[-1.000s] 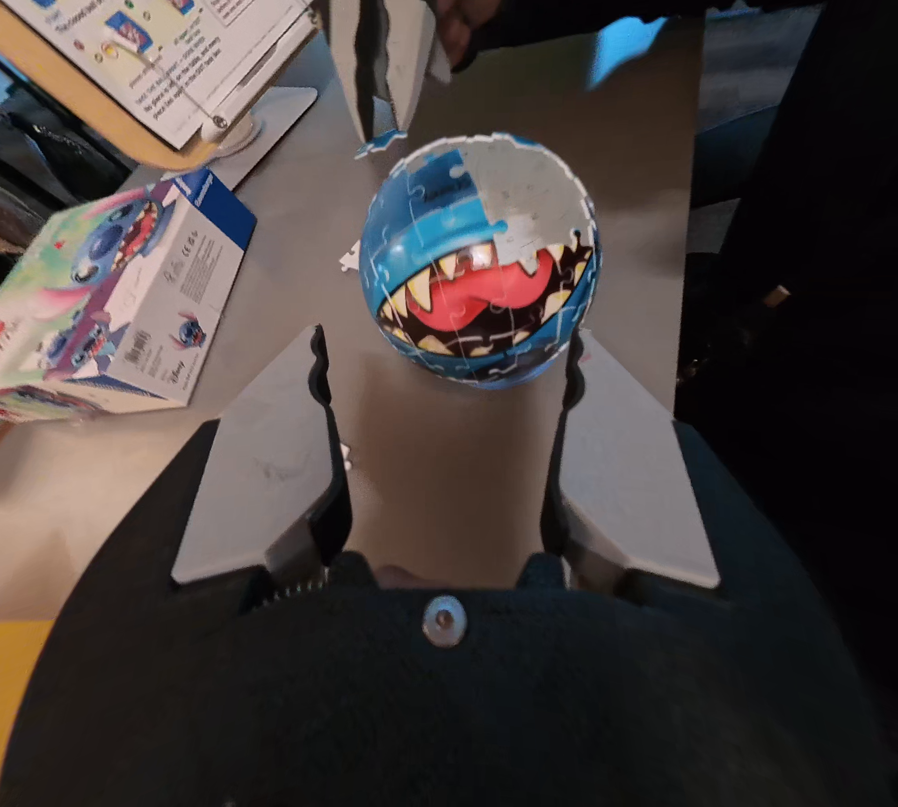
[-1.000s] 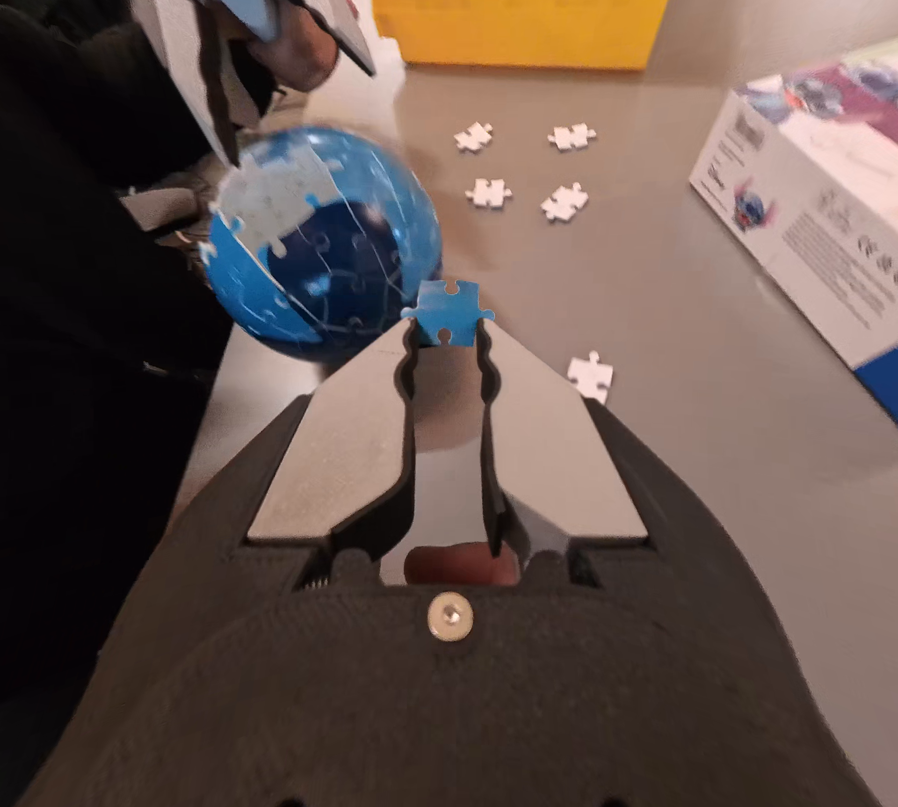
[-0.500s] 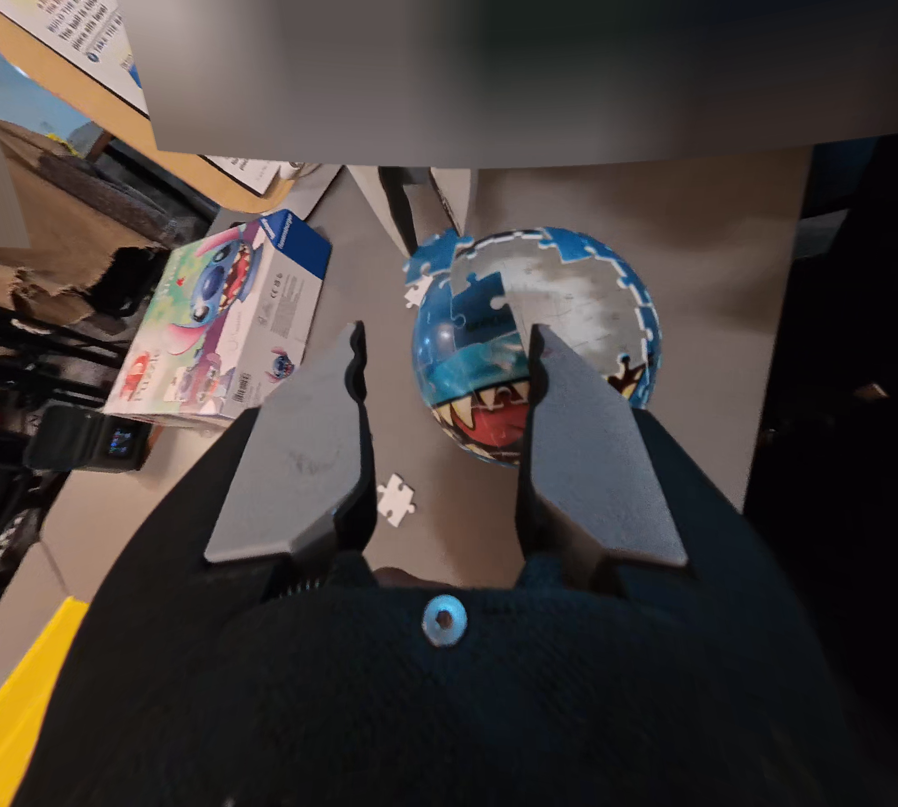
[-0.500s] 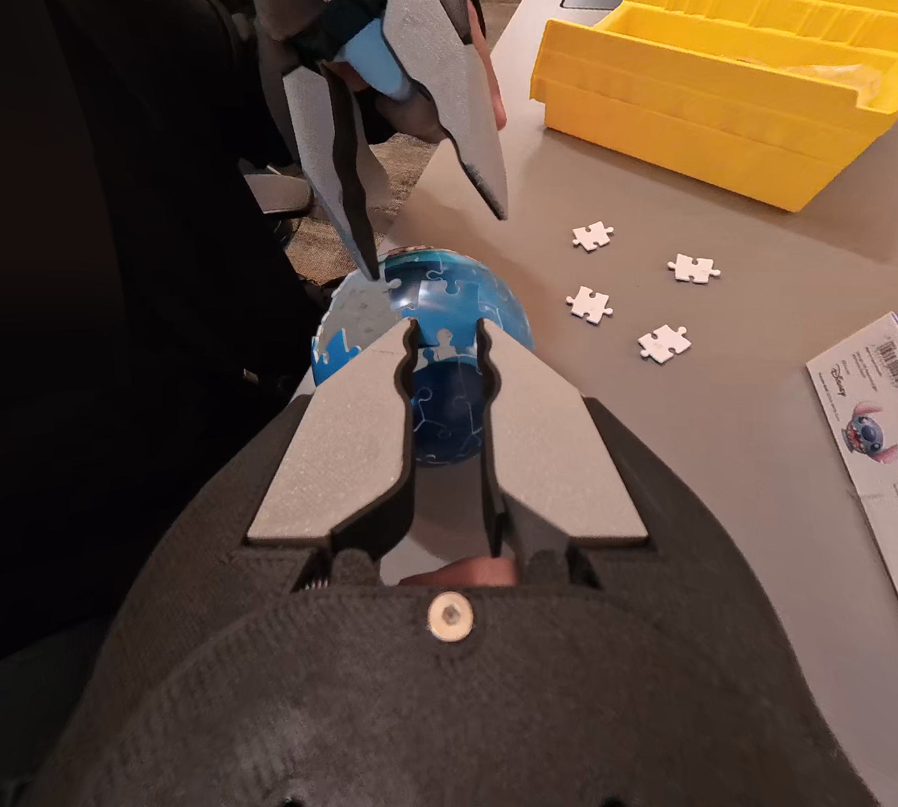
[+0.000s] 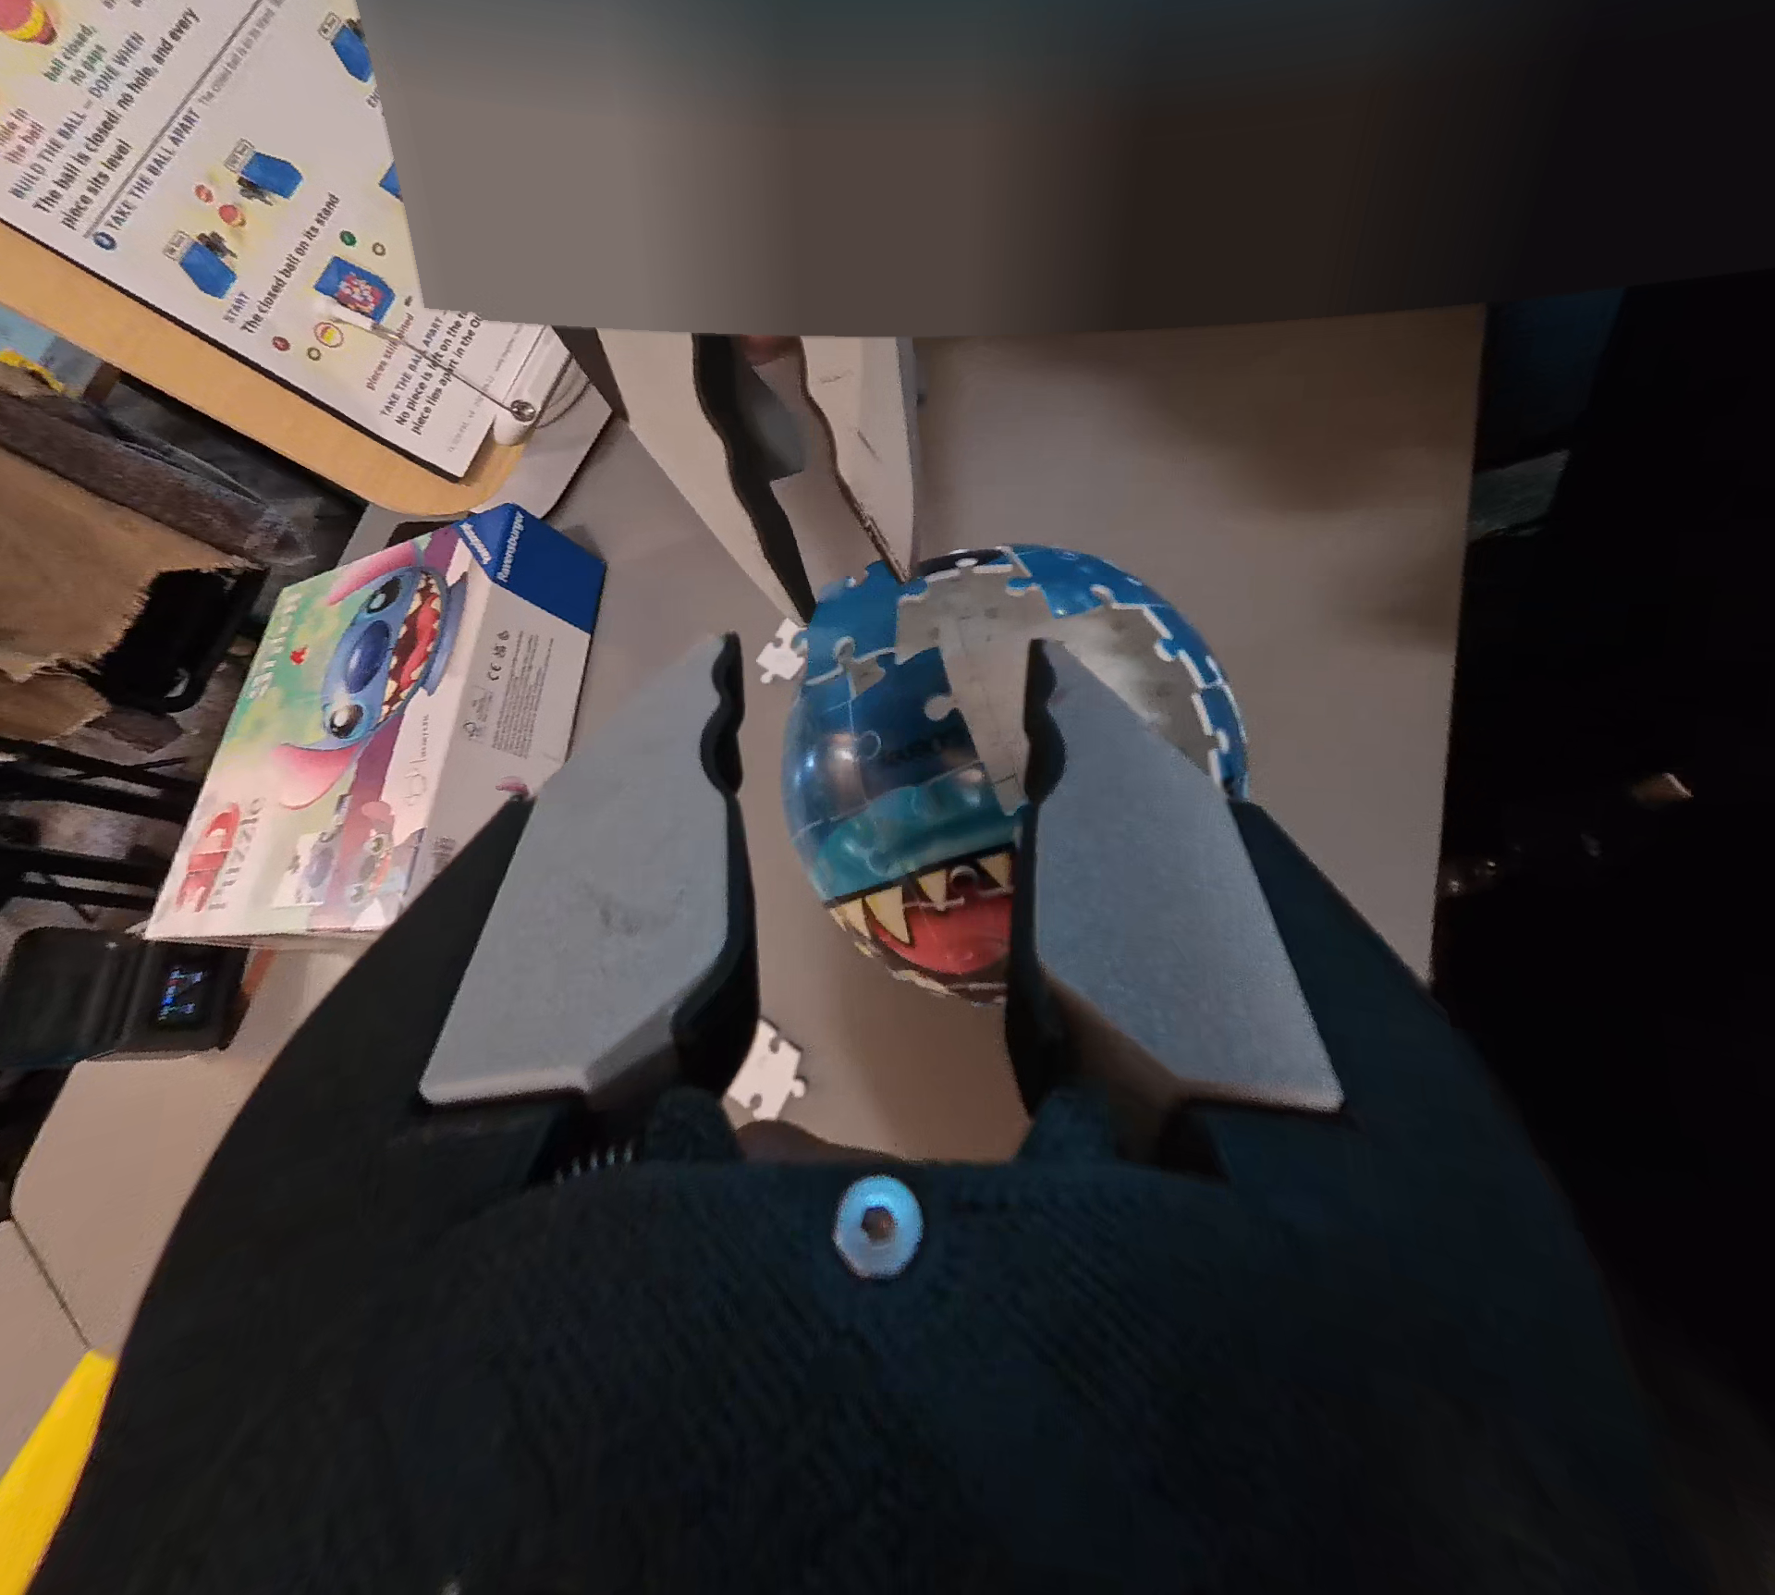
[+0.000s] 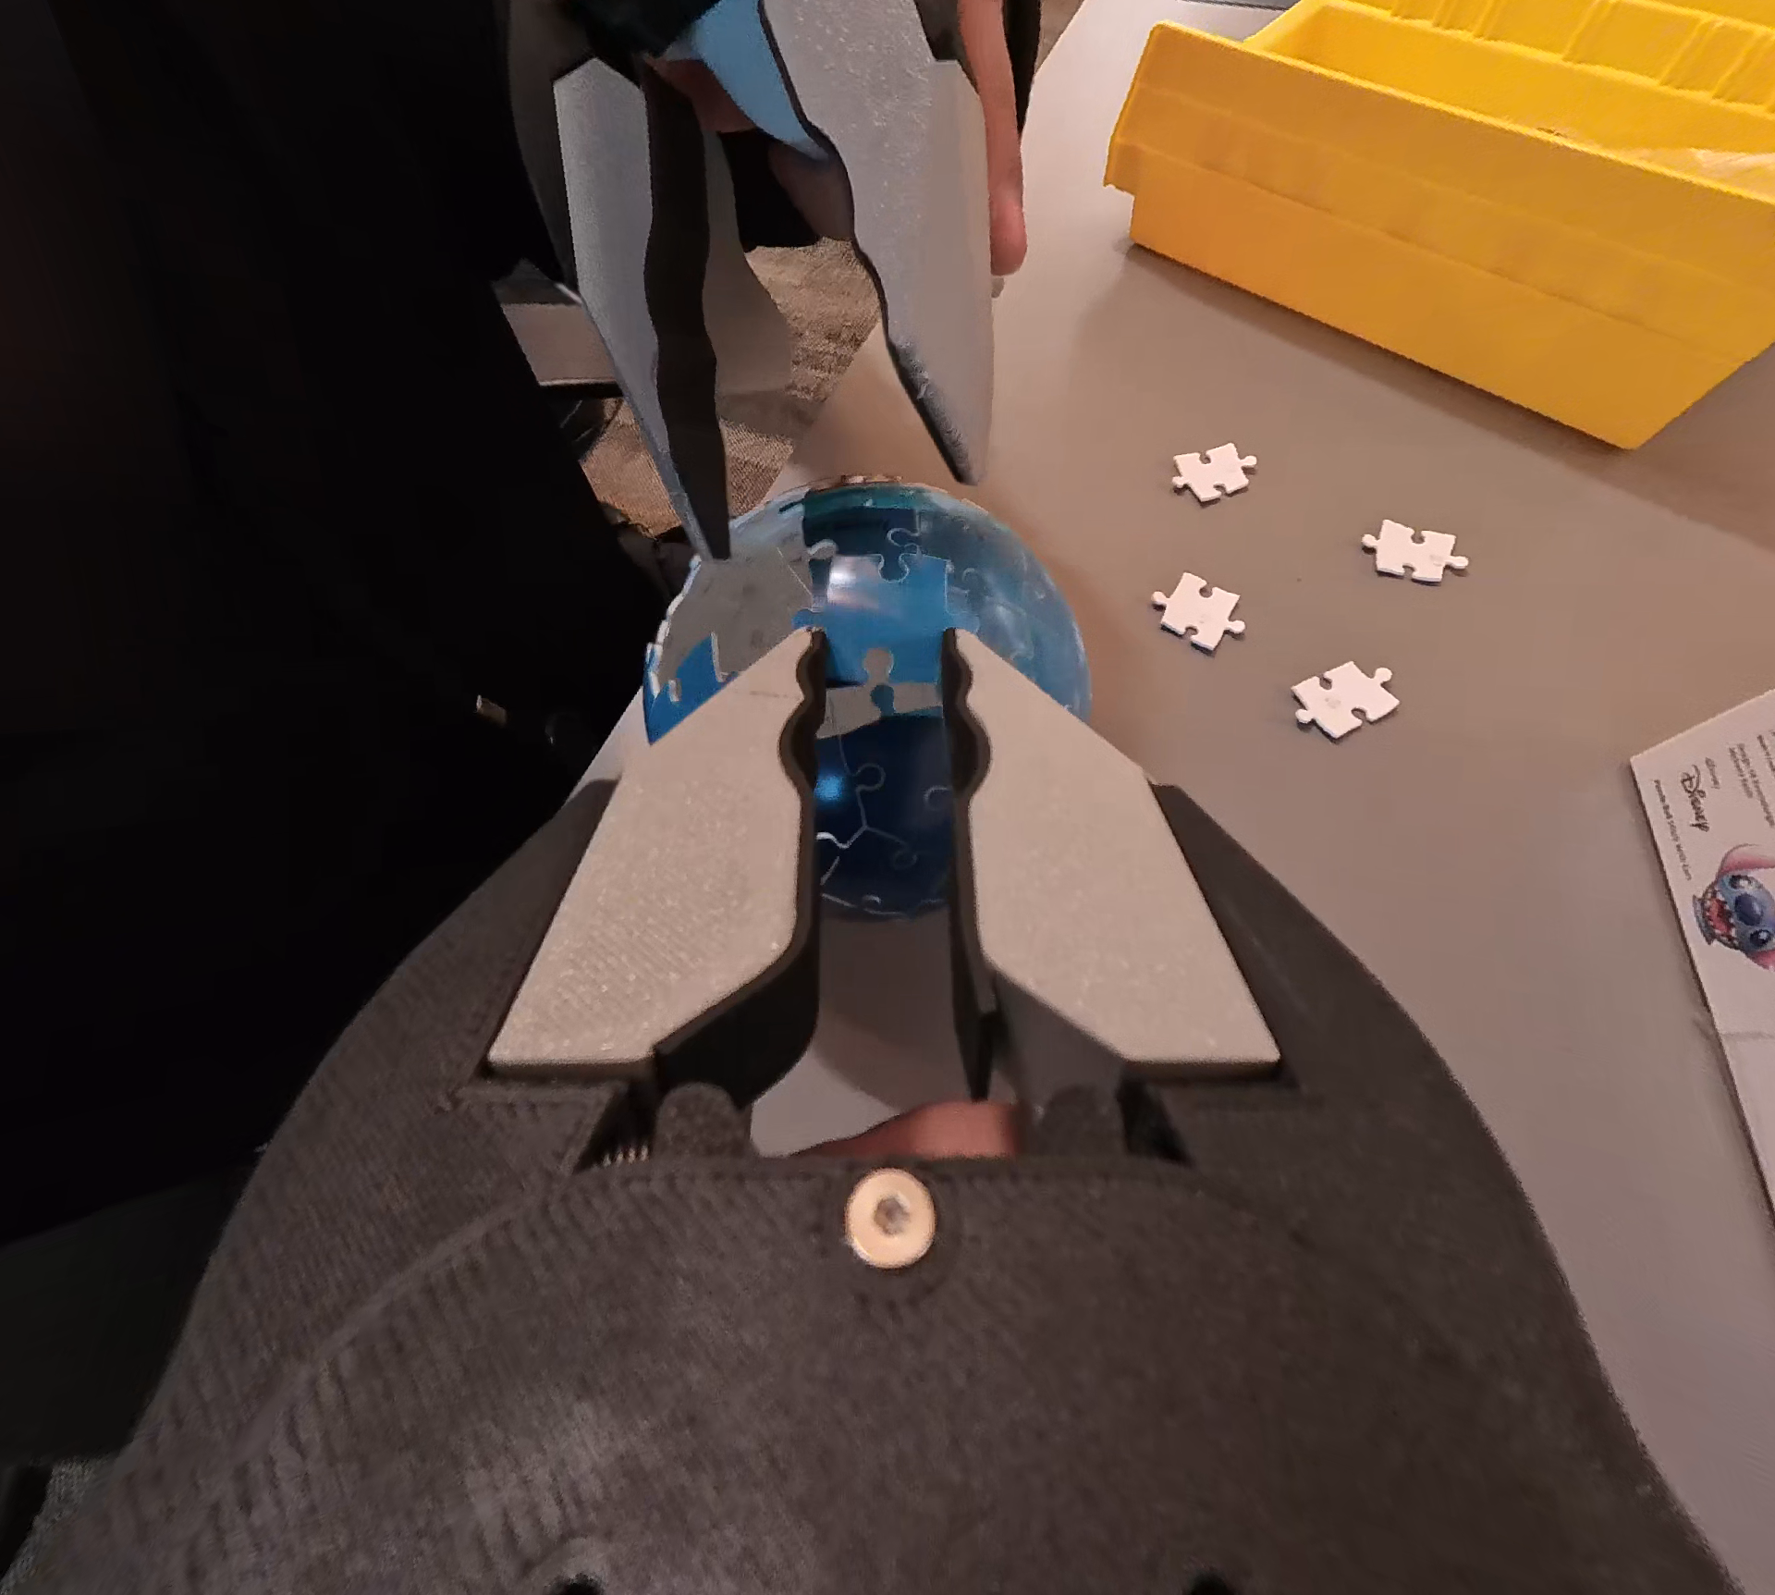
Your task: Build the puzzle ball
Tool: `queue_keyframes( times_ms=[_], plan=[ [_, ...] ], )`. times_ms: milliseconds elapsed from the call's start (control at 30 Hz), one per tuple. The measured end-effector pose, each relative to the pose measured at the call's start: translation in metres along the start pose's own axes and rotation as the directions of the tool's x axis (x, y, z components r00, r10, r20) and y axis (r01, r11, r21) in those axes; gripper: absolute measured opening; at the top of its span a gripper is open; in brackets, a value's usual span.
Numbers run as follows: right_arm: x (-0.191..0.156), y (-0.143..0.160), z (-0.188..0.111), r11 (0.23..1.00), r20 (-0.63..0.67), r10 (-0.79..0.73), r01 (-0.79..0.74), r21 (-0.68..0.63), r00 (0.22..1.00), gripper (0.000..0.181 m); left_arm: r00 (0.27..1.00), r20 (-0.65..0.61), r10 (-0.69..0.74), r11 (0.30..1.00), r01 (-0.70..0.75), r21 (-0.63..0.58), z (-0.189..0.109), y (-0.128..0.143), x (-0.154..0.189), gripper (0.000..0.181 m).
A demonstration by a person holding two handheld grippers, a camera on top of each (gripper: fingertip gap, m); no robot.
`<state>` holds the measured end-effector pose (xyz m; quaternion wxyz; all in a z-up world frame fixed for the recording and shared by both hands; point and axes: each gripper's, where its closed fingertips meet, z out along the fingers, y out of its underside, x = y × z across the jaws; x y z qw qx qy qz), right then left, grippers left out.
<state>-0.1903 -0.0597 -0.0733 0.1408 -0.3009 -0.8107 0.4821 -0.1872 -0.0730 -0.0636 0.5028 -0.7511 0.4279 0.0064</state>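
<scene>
The puzzle ball (image 5: 884, 790) is blue with a toothy red mouth and stands on the grey table near its edge. An open patch at its top shows the grey inside. My left gripper (image 5: 879, 675) is open and empty above the ball. In the right wrist view (image 6: 840, 511) one of its fingertips (image 6: 709, 540) is at the rim of the patch. My right gripper (image 6: 881, 648) is shut on a blue puzzle piece (image 6: 874, 670) and holds it against the ball (image 6: 999, 617) at the patch's edge. It also shows in the left wrist view (image 5: 845, 579).
Several white loose pieces (image 6: 1198, 609) lie face down right of the ball; two more (image 5: 768, 1069) lie beside it. The puzzle box (image 5: 384, 732) lies to the left, an instruction sheet (image 5: 192, 108) behind it. A yellow bin (image 6: 1441, 204) stands at the back. The table edge (image 5: 1441, 780) is close. My left and right fingertips are right by each other.
My right gripper has carried the blue piece from beside the ball onto its top. My left gripper has risen from level with the ball to above it, and its jaws have narrowed.
</scene>
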Motion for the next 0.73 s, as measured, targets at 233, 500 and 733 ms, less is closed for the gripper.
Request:
queue_keyframes(
  times_ms=[233, 500, 733],
  plan=[
    [0.001, 0.007, 0.003, 0.998, 0.006, -0.025, 0.025, -0.052, 1.000, 0.021, 1.000, 0.012, 0.015, 0.999, -0.015, -0.042, 0.005, 0.009, 0.003, 0.058],
    [-0.001, 0.009, 0.004, 0.995, 0.030, -0.072, 0.074, -0.073, 0.997, 0.021, 0.998, -0.013, 0.069, 0.994, -0.070, -0.084, 0.013, 0.010, 0.005, 0.058],
    [0.001, 0.009, 0.004, 0.992, 0.058, -0.100, 0.104, -0.077, 0.993, 0.021, 0.996, -0.040, 0.076, 0.992, -0.080, -0.093, 0.017, 0.012, 0.009, 0.057]
  ],
)
